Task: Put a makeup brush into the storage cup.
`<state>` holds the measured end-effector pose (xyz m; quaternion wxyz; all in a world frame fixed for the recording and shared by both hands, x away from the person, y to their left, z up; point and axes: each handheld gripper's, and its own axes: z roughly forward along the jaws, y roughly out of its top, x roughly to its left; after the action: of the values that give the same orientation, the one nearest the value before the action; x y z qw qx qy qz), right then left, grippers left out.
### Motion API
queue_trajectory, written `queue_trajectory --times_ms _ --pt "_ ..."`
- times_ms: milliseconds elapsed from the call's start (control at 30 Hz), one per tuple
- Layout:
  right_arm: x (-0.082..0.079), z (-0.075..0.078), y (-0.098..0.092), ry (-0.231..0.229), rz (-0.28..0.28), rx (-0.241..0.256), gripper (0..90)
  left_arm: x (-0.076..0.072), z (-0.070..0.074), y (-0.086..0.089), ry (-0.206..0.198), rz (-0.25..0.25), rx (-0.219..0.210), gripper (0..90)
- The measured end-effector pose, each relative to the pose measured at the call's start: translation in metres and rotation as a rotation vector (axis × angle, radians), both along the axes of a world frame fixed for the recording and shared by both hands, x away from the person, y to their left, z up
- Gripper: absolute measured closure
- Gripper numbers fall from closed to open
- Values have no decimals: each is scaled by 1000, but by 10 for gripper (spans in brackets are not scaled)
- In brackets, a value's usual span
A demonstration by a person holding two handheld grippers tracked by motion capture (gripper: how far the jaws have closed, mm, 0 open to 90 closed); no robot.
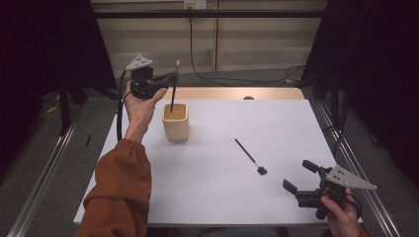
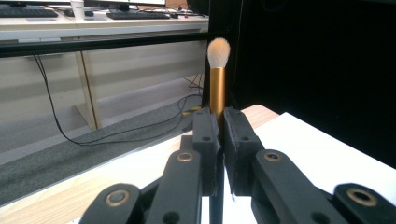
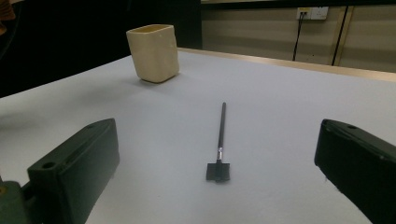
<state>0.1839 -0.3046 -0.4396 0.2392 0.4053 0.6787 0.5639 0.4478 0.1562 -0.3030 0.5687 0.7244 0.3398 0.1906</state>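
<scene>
cream cup, gold-handled brush with pale bristles, black flat brush, white table, black tongs.

The makeup brush has a glossy gold metal ferrule and a soft, pale bristle tuft at 12 o'clock. The left gripper has matt black plastic jaws with brass-looking pins. The cup looks like smooth cream ceramic or plastic with a dull sheen. The table top is matt white, edged in pale wood at 12 o'clock. The small brush is matt black with a silvery collar. The sleeve is rust-coloured cloth.
</scene>
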Motion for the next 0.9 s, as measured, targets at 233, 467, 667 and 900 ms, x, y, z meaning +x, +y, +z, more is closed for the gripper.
queue_trajectory --times_ms 233,467,667,900 --pt "0 0 0 0 -1 0 0 9 -7 -3 17 -7 -1 842" --pt "0 -1 0 -1 0 -1 0 14 -21 -6 28 -2 5 842" --pt "0 -1 0 5 1 -3 0 14 -25 -5 30 -5 8 841" --pt "1 -1 1 6 4 -2 0 15 -34 0 41 7 6 842"
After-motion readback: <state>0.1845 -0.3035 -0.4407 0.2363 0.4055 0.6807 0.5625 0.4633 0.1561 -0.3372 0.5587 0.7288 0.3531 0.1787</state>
